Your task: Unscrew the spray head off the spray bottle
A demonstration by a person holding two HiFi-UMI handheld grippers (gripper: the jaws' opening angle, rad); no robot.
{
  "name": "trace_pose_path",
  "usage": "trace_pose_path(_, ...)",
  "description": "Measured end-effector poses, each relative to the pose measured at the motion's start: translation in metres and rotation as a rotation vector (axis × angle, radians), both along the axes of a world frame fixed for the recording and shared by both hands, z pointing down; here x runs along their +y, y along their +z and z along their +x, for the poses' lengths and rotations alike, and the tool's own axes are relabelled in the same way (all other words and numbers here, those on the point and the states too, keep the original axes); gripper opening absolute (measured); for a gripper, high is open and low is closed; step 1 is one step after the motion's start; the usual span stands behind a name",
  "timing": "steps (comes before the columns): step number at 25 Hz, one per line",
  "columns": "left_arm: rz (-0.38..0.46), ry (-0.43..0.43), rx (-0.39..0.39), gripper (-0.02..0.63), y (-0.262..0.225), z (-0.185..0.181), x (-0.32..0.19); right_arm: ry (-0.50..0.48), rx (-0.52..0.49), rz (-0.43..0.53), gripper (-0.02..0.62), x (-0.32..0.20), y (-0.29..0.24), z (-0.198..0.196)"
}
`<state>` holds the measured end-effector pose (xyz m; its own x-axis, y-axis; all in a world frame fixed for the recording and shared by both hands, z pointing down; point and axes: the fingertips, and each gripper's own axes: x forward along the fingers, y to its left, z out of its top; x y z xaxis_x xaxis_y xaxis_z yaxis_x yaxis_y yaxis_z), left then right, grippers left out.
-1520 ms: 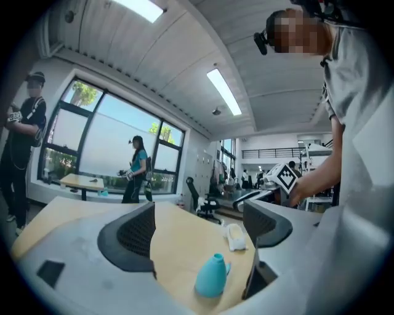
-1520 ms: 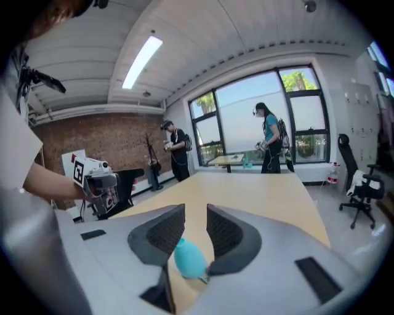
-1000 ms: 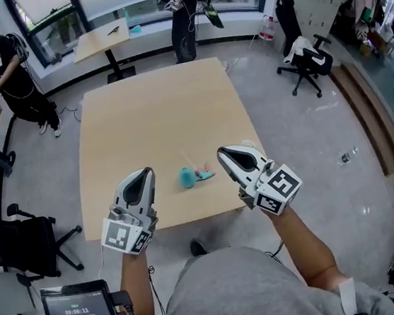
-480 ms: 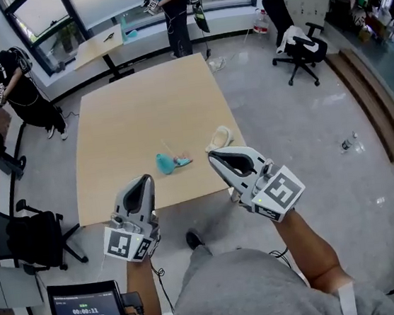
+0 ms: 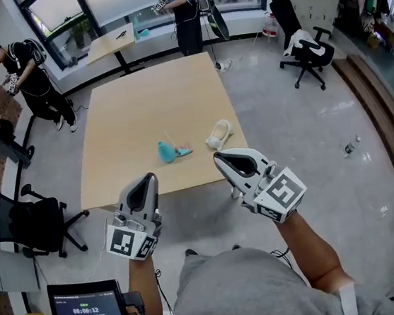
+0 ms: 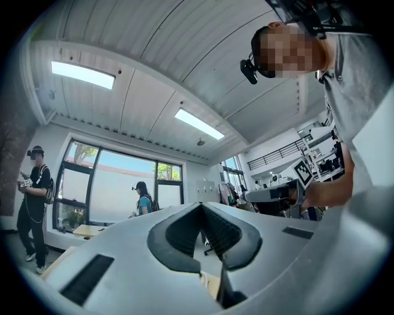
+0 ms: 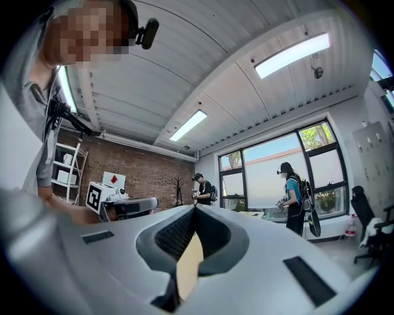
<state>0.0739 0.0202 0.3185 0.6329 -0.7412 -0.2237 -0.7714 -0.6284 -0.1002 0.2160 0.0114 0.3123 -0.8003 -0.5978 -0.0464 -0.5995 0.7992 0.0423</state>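
The spray bottle [image 5: 165, 151] lies on the worktop [image 5: 140, 103], near the middle of its near edge. The left gripper [image 5: 145, 179] and the right gripper [image 5: 220, 159] hang just outside that edge, and the jaws of both are clenched on nothing.

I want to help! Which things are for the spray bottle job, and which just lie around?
For the job: small teal spray bottle, lying on the pale wooden table; left gripper and right gripper, both shut, empty.
Just around: cream curved thing beside it; black office chair.
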Motion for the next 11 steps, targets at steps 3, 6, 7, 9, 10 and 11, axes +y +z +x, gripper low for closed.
trace_pose_path(3,0.005,0.006,-0.004,0.005,0.001,0.002,0.0,0.006,-0.004,-0.002,0.006,-0.002,0.002,0.002)
trace_pose_path(6,0.002,0.021,-0.012,0.005,0.008,0.002,0.004,0.017,-0.014,-0.012,0.006,-0.001,0.012,0.001)
trace_pose_path(7,0.001,0.028,-0.017,0.005,0.011,0.002,0.005,0.021,-0.021,-0.019,0.006,-0.001,0.015,0.001)
trace_pose_path(9,-0.001,0.04,-0.027,0.005,0.011,0.006,0.003,0.027,-0.029,-0.031,0.006,-0.002,0.018,0.004)
trace_pose_path(10,-0.002,0.046,-0.03,0.005,0.01,0.009,0.002,0.029,-0.031,-0.034,0.006,-0.003,0.018,0.006)
trace_pose_path(11,-0.002,0.051,-0.033,0.005,0.009,0.013,-0.001,0.03,-0.033,-0.036,0.006,-0.004,0.018,0.009)
